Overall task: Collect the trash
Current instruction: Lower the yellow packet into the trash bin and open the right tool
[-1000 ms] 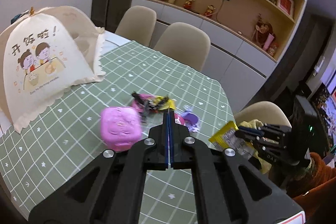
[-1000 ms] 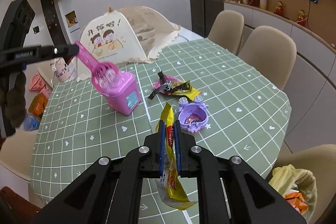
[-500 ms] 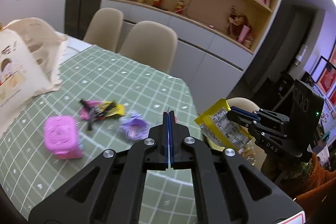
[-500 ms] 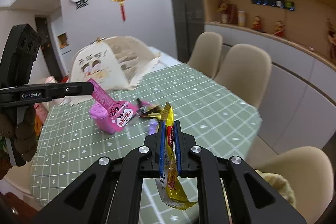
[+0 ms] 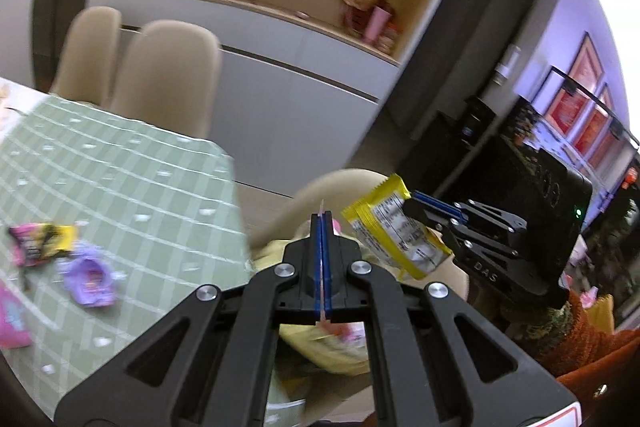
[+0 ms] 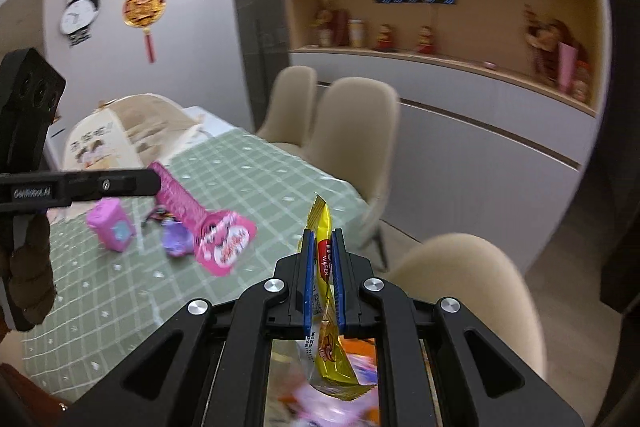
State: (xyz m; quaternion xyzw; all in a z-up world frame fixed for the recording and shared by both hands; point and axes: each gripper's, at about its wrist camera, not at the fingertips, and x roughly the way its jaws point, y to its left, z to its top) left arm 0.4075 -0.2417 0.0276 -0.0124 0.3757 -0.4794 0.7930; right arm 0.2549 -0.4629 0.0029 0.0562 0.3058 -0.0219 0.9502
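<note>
My left gripper (image 5: 321,217) is shut on a flat pink wrapper (image 6: 216,239), which shows edge-on as a thin sliver between its pads in the left wrist view. In the right wrist view the left gripper (image 6: 154,183) reaches in from the left over the table's corner. My right gripper (image 6: 321,233) is shut on a yellow wafer wrapper (image 6: 325,227), also visible as the yellow wrapper (image 5: 396,227) in the right gripper (image 5: 412,201) beside the left one. Both hang past the table's edge above a yellow bag (image 5: 332,351) with blurred trash inside, on a beige chair (image 5: 348,187).
On the green checked tablecloth (image 5: 132,187) lie a purple container (image 5: 90,277), a pink and yellow wrapper pile (image 5: 40,241) and a pink box (image 6: 112,229). A cloth food cover (image 6: 120,139) stands at the far end. Beige chairs (image 6: 352,131) line the far side.
Both grippers have swung to the right, off the table and over the chair with the yellow bag, each still holding its wrapper. The table items have slid to the left of both views.
</note>
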